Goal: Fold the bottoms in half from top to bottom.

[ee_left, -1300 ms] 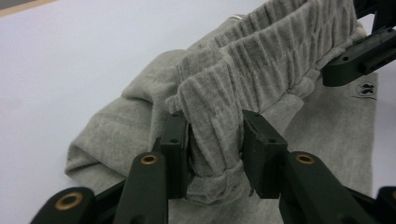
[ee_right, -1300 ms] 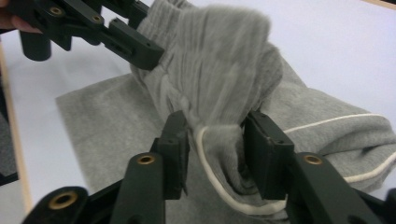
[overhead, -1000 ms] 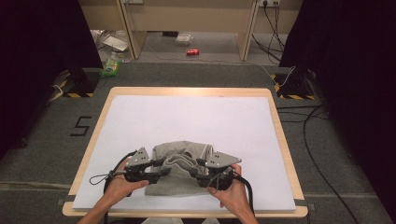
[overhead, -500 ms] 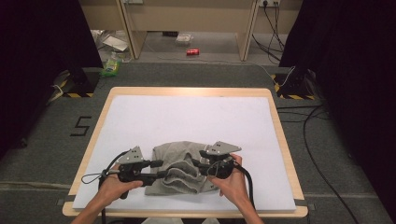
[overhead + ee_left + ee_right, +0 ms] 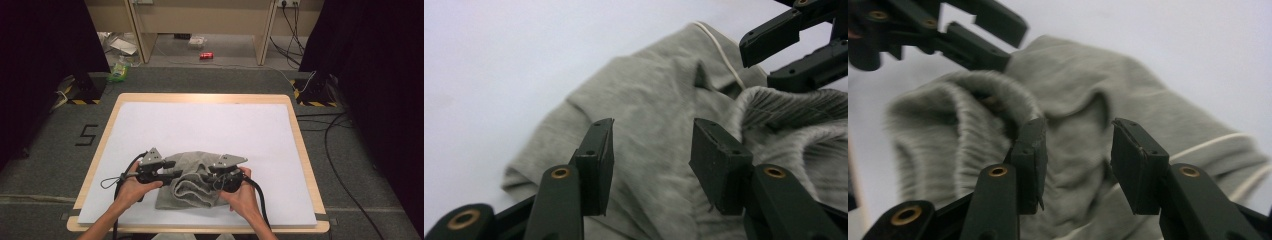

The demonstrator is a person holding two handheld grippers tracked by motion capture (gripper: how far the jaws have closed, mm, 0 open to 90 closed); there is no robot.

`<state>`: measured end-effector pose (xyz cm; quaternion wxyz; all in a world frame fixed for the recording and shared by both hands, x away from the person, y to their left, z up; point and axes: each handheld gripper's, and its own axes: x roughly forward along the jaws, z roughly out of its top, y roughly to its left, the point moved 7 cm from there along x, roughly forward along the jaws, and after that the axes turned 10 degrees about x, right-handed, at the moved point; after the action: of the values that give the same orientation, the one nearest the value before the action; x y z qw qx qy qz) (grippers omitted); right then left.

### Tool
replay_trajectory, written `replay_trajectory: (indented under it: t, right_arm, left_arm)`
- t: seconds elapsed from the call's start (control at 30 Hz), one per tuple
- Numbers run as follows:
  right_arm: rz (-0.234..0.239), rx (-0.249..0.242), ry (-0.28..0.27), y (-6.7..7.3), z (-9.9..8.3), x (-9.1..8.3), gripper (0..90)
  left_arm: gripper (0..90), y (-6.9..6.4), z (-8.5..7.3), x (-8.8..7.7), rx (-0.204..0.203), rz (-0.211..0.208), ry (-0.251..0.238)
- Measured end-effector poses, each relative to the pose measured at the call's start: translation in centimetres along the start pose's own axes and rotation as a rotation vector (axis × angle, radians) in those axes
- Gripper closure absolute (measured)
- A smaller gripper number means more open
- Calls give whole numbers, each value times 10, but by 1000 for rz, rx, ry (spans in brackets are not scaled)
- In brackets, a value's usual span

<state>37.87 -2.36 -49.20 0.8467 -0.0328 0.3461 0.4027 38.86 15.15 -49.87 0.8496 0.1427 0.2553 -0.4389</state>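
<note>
Nearest the person, two forearms came in from the bottom edge of the high view, each hand wrapped round a claw. The left claw (image 5: 172,175) lay at the left side of a crumpled grey garment (image 5: 192,182) and pointed inward across it; the right claw (image 5: 214,178) came at the same heap from the right, so the two nearly met over the cloth. In the left gripper view the left claw's jaws stood apart with grey fabric showing in the gap, the pads not pressing on it. The right claw's jaws had just been closing — in the right gripper view they were parted too, with folds of the garment between them and the ribbed hem beside one jaw, yet no pinch was visible.

The garment sat bunched near the front edge of the table (image 5: 300,150), a little left of its middle, on a white sheet (image 5: 210,125) that covered most of the top. A pale drawstring (image 5: 719,47) ran along one fold.

Beyond the table — on the grey floor — lay a red can (image 5: 206,55) and a green packet (image 5: 119,71), with black cables (image 5: 330,130) trailing at the right.
</note>
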Motion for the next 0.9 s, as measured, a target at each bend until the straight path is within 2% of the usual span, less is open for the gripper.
replay_trajectory:
  t: [0.2, 0.33, 0.47, 0.57, 0.63, 0.67, 0.83, 0.9]
  right_arm:
    - [37, -32, 27, 23, -22, -7, 581]
    - [24, -78, 59, 32, -36, -9, 578]
    - [14, -89, 81, 34, -45, -5, 577]
    - [11, -89, 88, 32, -47, 0, 578]
    - [10, -93, 91, 31, -49, 2, 578]
    - [10, -92, 92, 31, -50, 3, 578]
    - [15, -79, 86, 31, -50, 3, 574]
    - [26, -63, 88, 31, -48, 2, 536]
  left_arm:
    - [516, -28, -18, -10, 71, 3, 21]
    - [515, -34, -28, -11, 93, 17, 32]
    - [515, -37, -32, -9, 116, 29, 35]
    - [513, -39, -35, -6, 166, 66, 47]
    - [517, -41, -36, -4, 185, 84, 48]
    - [520, -41, -36, -3, 190, 88, 48]
    - [522, -37, -35, -3, 150, 57, 53]
    - [499, -34, -32, -4, 131, 57, 47]
